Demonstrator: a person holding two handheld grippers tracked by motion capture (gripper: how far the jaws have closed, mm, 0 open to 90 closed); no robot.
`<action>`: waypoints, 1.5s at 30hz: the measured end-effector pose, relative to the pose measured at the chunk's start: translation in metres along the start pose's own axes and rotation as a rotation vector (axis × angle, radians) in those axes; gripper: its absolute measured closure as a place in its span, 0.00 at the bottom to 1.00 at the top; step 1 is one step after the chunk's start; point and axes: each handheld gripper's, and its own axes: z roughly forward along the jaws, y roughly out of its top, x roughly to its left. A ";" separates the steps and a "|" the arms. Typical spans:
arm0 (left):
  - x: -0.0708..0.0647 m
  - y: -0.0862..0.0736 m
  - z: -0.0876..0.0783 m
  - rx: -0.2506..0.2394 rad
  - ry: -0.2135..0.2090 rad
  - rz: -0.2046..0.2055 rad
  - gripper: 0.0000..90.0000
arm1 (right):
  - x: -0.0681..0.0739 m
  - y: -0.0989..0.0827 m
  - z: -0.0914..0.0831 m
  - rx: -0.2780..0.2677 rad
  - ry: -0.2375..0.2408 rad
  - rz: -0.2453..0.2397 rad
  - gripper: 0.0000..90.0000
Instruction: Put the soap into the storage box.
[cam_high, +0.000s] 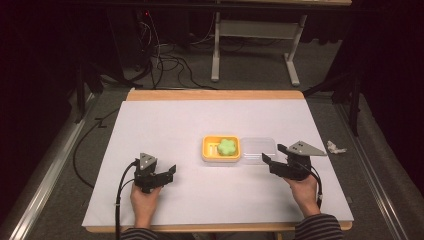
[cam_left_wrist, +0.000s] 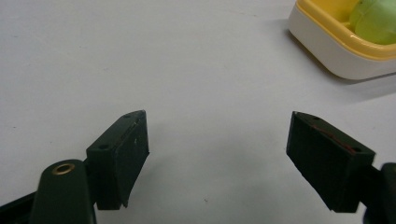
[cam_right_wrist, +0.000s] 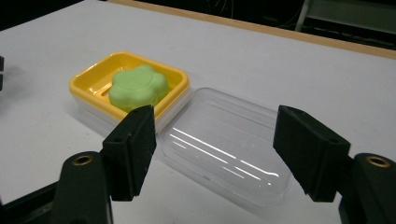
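Both tongs, left (cam_left_wrist: 217, 156) and right (cam_right_wrist: 215, 154), gape empty; clear lid (cam_right_wrist: 224, 149) touches yellow soap dish (cam_right_wrist: 93, 77).

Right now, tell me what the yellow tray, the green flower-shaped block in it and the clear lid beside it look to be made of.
Yellow tray: likely moulded plastic, glossy, smooth rounded rim over a white base.
Green flower-shaped block: probably soap, matte, soft edges, no glare.
Clear lid: thin transparent plastic; the table shows through, with bright light streaks.
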 end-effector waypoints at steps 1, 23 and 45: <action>0.000 0.000 0.000 -0.001 -0.002 -0.003 0.24 | 0.001 -0.002 -0.002 0.012 -0.001 -0.004 0.34; 0.000 0.000 0.000 0.004 -0.002 -0.002 0.24 | 0.008 -0.034 -0.009 0.039 0.003 0.033 0.35; 0.001 0.000 0.000 0.006 0.002 0.000 0.24 | 0.023 -0.056 0.005 0.109 0.003 -0.011 0.35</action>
